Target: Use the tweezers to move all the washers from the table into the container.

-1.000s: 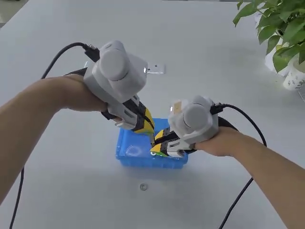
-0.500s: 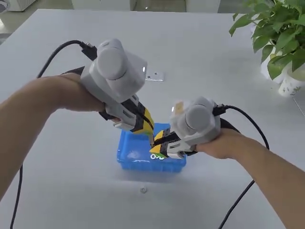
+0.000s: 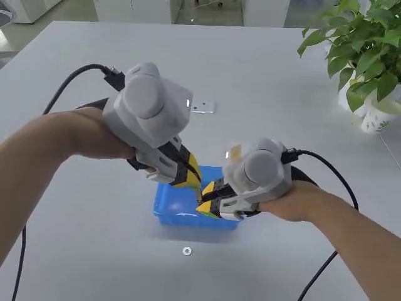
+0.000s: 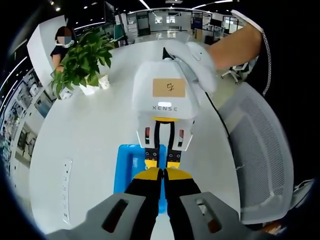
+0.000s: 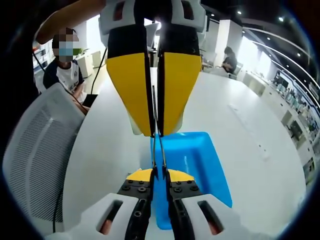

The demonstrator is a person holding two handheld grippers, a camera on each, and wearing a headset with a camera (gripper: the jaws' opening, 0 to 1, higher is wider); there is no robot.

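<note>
Nearest the person, one washer (image 3: 187, 251) lies on the grey table (image 3: 263, 75), just in front of the blue container (image 3: 172, 210) and apart from it. Over the container the two tools meet tip to tip. The right gripper (image 3: 205, 204) comes in from the right with its jaws pressed together on the thin metal tweezers (image 5: 156, 150) (best seen in the right gripper view). The left gripper (image 3: 193, 179) slants down from the left. Its yellow jaws are also closed on the tweezers, which run out between them towards the right gripper. Whether the tweezers' tips carry anything I cannot tell. Farther back a socket panel (image 3: 202, 108) sits flush in the table, and at the far right stands a plant (image 3: 357, 44) in a white pot (image 3: 378, 117).
</note>
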